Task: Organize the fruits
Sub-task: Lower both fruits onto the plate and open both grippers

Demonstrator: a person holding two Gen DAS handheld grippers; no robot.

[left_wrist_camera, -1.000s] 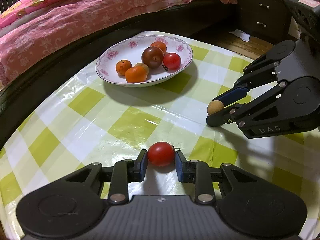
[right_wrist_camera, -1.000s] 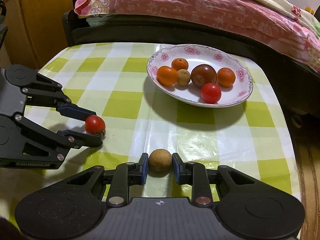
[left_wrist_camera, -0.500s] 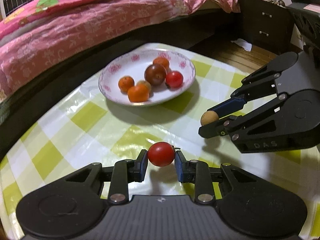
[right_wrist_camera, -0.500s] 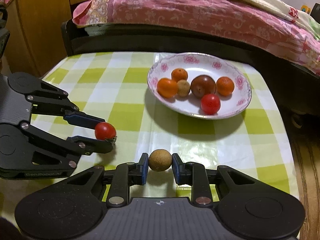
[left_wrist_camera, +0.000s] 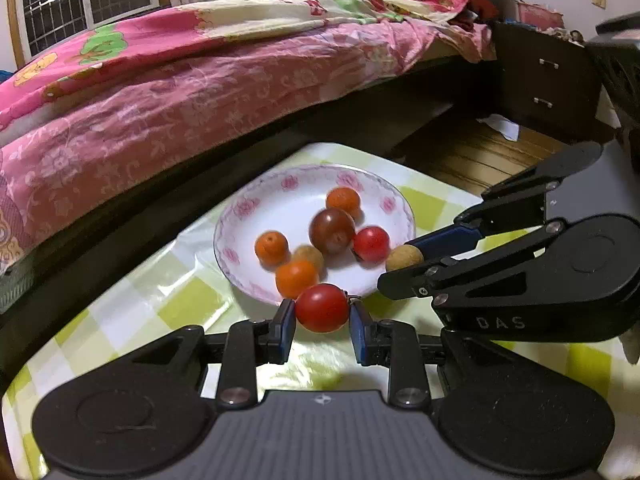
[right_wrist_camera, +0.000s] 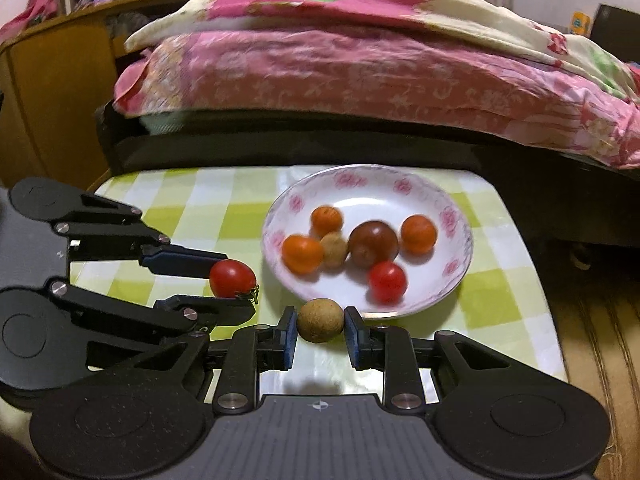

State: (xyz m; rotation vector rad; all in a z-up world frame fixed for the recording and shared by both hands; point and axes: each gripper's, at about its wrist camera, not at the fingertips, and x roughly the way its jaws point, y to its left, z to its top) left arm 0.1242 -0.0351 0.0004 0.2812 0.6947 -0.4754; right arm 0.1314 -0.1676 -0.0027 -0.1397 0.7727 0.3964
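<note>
Jaws of the left gripper [left_wrist_camera: 322, 320] clamp a red cherry tomato [left_wrist_camera: 322, 308], while the right gripper [right_wrist_camera: 320, 330] pinches a small tan fruit [right_wrist_camera: 320, 320], possibly a longan, though blur makes that uncertain. Both grippers tilt downward side by side, fruit held clear of the checked tablecloth [right_wrist_camera: 208, 200]. Just beyond their tips, the floral plate [right_wrist_camera: 452, 216] holds six blurred fruits; the hands holding the grippers are out of view.

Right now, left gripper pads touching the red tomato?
Touching. Left wrist view: both blue pads press the red tomato's sides, no gap.
</note>
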